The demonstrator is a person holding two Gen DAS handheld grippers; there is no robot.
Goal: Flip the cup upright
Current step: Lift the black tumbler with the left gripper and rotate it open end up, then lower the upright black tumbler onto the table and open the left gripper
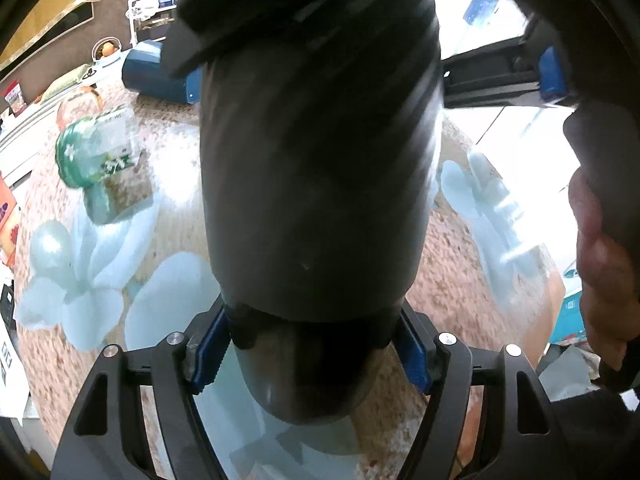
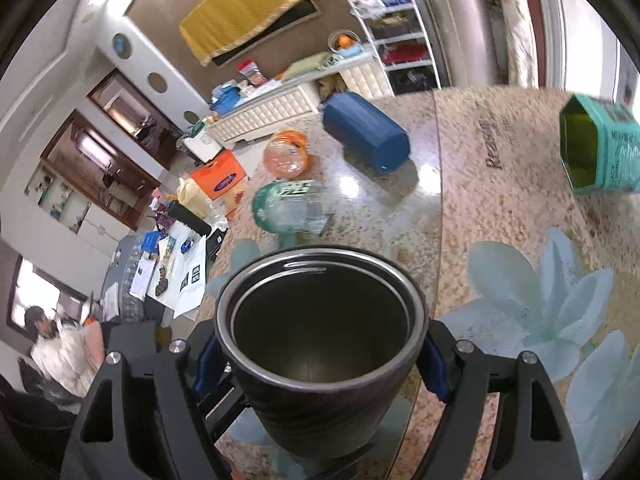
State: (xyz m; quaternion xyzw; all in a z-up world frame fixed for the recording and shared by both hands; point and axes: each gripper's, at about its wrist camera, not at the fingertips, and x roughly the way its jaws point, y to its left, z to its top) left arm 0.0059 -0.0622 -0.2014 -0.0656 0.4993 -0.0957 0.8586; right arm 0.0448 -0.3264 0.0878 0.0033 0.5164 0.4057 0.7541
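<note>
A dark grey metal cup is held between both grippers above the flowered table. My left gripper is shut on the cup's base end, its blue pads pressing both sides. My right gripper is shut on the cup near its rim. In the right wrist view the open mouth faces the camera and the steel inside shows. The right gripper's fingers and the hand holding it appear at the far end of the cup in the left wrist view.
On the table lie a blue cylinder, a clear green-capped jar, an orange-lidded jar and a teal hexagonal tin. A cluttered side table stands to the left, and white shelves stand behind.
</note>
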